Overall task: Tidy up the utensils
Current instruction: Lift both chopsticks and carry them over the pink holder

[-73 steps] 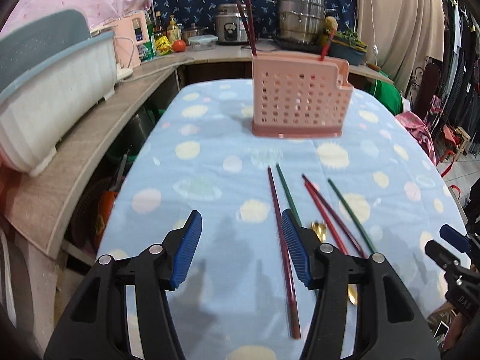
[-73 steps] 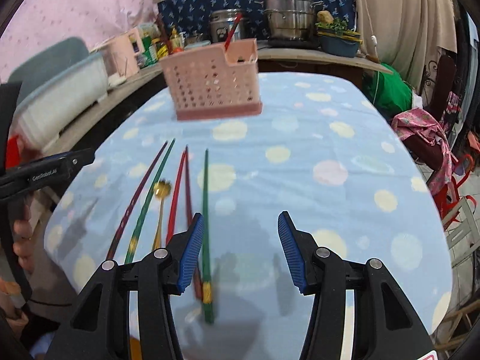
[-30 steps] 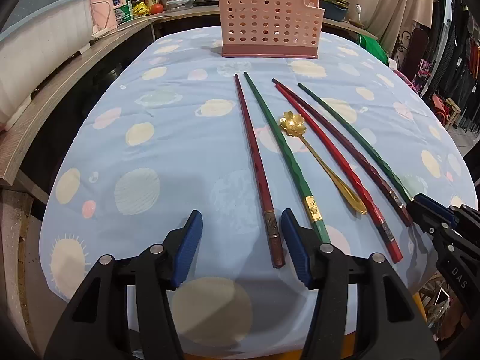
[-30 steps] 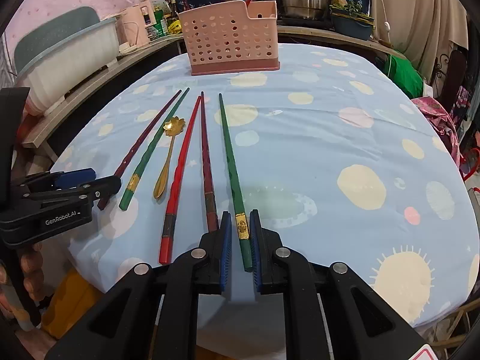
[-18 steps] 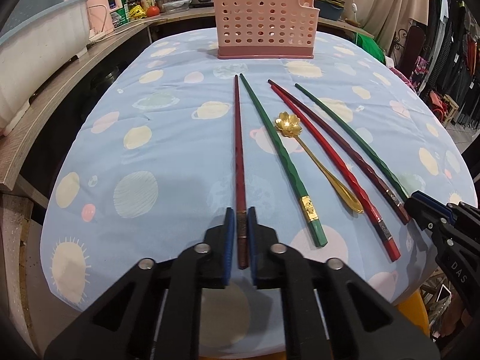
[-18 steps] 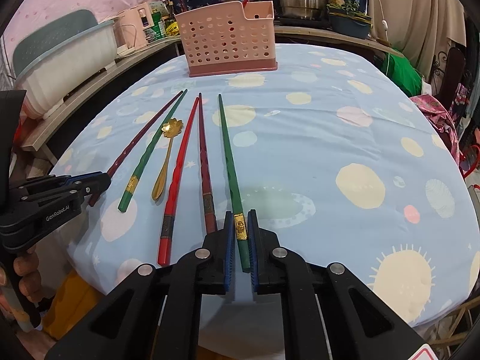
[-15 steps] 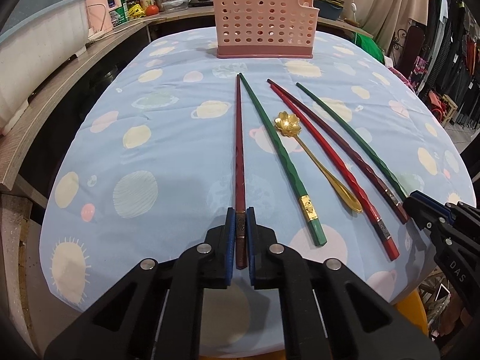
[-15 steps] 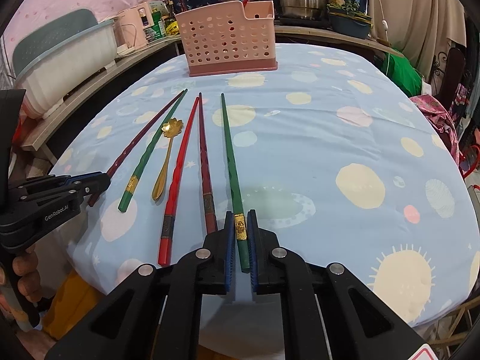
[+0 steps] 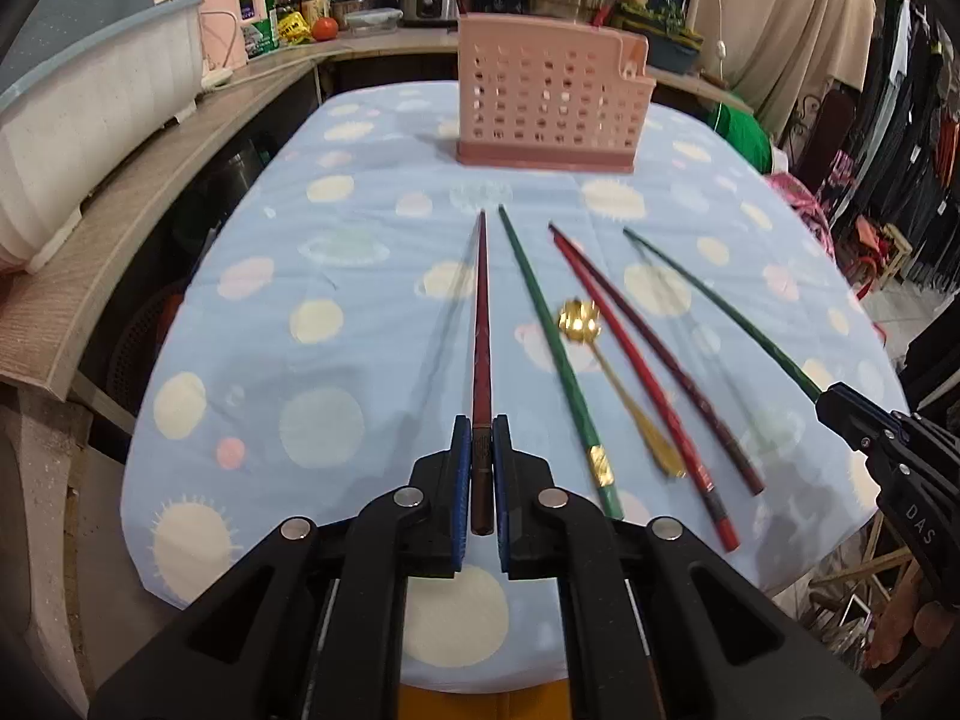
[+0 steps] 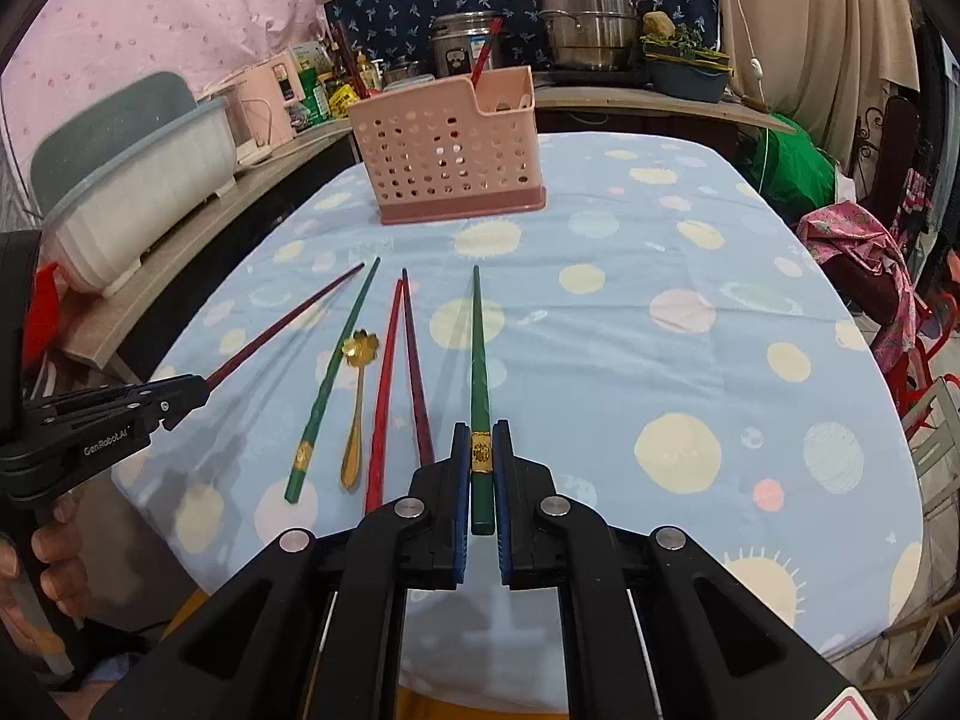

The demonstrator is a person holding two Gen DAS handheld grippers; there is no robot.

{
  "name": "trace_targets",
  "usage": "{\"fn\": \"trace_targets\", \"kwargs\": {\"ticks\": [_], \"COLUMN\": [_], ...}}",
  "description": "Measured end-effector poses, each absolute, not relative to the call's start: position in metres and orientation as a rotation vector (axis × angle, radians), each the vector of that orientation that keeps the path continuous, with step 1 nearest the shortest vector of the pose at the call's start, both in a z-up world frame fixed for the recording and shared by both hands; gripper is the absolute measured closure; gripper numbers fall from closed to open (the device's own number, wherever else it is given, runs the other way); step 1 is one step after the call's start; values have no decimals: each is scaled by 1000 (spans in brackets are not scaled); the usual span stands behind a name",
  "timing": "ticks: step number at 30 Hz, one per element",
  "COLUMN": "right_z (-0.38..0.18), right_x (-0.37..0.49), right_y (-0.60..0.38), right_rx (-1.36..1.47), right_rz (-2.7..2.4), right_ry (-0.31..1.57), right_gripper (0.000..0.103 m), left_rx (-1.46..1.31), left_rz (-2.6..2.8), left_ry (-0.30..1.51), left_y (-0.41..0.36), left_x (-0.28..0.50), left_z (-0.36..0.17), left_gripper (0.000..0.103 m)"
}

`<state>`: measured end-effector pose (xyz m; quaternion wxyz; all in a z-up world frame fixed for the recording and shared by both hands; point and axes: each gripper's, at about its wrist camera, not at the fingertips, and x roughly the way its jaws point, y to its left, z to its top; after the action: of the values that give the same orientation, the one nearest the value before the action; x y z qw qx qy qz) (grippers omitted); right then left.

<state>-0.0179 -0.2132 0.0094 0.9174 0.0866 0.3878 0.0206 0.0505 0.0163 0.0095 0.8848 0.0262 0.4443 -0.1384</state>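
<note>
My left gripper (image 9: 481, 450) is shut on the thick end of a dark red chopstick (image 9: 482, 324) and holds it lifted above the table, tip forward. My right gripper (image 10: 481, 450) is shut on a green chopstick (image 10: 478, 360), also lifted. On the cloth lie a green chopstick (image 9: 555, 354), a gold flower spoon (image 9: 606, 372), a red chopstick (image 9: 636, 378) and a dark red chopstick (image 9: 660, 360). The pink utensil basket (image 9: 549, 105) stands at the far end with chopsticks in it; it also shows in the right wrist view (image 10: 447, 147).
The table has a blue dotted cloth (image 9: 336, 324). A wooden counter (image 9: 120, 222) with a white dish tub (image 9: 90, 102) runs along the left. Pots and a cooker (image 10: 585, 18) stand behind the basket. Clothes and a chair (image 10: 864, 258) are on the right.
Both grippers closed on their chopsticks and have now lifted them off the cloth; the views rose and the basket looks nearer.
</note>
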Motion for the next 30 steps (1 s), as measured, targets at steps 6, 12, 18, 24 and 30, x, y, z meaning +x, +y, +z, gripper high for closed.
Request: {"fn": "trace_targets", "kwargs": {"ticks": [6,12,18,24,30], "right_z": [50,86,102,127,170], "right_x": [-8,13,33,53,84], "right_y": [-225,-240,-253,-267,-278], "right_rx": [216,248,274,290,292], "right_rz": [34,32,26,35,59], "right_ry": [724,665,635,590,501], "right_gripper": [96,96,96,96,96], "left_rx": [4,-32,-33,-62,-83], "left_rz": [-301,-298,-281,-284,-320], "left_ry": [878,832,790,755,686], "left_y": [24,27,21,17,6], "left_x": [63,85,111,142,174], "left_z": [50,88,115,147,196], "left_gripper": [96,96,96,96,96]}}
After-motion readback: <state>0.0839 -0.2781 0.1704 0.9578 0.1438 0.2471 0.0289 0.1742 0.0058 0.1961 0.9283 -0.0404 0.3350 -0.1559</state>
